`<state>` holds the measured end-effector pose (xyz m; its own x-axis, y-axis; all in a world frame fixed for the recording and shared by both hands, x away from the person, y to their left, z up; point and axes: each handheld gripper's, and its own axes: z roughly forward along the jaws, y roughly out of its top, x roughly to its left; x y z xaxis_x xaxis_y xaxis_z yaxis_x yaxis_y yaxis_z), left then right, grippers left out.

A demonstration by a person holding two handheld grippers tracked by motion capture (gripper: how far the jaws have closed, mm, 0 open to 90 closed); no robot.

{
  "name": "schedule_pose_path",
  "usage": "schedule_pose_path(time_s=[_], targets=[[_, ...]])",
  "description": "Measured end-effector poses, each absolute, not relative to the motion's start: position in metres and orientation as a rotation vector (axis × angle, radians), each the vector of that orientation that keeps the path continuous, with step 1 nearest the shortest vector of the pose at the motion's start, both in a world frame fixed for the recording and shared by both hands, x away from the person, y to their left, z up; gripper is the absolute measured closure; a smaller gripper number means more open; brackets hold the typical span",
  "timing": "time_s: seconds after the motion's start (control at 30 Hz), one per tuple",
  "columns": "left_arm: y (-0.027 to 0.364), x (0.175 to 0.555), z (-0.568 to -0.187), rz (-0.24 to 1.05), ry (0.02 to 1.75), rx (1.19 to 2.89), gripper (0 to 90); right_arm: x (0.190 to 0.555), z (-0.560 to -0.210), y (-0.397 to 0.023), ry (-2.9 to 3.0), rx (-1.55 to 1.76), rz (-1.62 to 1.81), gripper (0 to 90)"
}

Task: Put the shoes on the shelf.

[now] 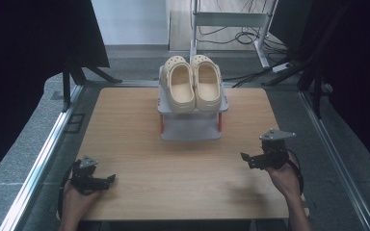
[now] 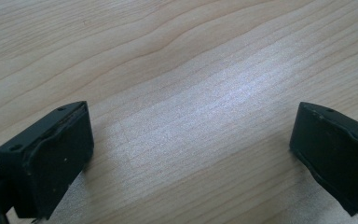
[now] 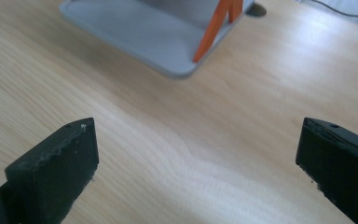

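- Pair of cream clogs (image 1: 193, 85) side by side on the top shelf of a small grey rack (image 1: 191, 127), toes pointing to the far edge of the table (image 1: 173, 173).
- Rack at the middle of the far half of the wooden table, with orange struts (image 3: 214, 28) between its lower shelf and the top.
- Left gripper (image 1: 107, 180) at the near left corner of the table, well apart from the rack, held in a hand (image 1: 77, 202); jaws pointing across the table toward the right.
- Left jaws spread wide in the left gripper view, nothing between them but bare wood; gripper (image 2: 191, 154) low over the tabletop.
- Right gripper (image 1: 246, 160) near the right edge of the table, nearer than the rack and to its right, held in a hand (image 1: 284, 175).
- Right jaws also at full spread, holding nothing; gripper (image 3: 196, 168) aimed at the near corner of the rack's lower shelf, which lies ahead of the jaws and apart from them.
- Clogs above and beyond both sets of jaws, touched by neither.
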<state>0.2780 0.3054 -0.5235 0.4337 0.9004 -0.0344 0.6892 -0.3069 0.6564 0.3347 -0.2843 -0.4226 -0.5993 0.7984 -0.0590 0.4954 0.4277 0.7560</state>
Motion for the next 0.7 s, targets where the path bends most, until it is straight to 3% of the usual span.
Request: schedule_pose_path(time_s=[0.53,0.7], targets=[[0.305,0.278,-0.523,0.458,1.333,2.09,0.0,0.316,-0.509,-0.282,2.333,1.205,0.972,0.0],[0.305,0.278,-0.523,0.458,1.332,2.09,0.0,0.315,-0.519,-0.28,2.343,1.208,0.948,0.0]])
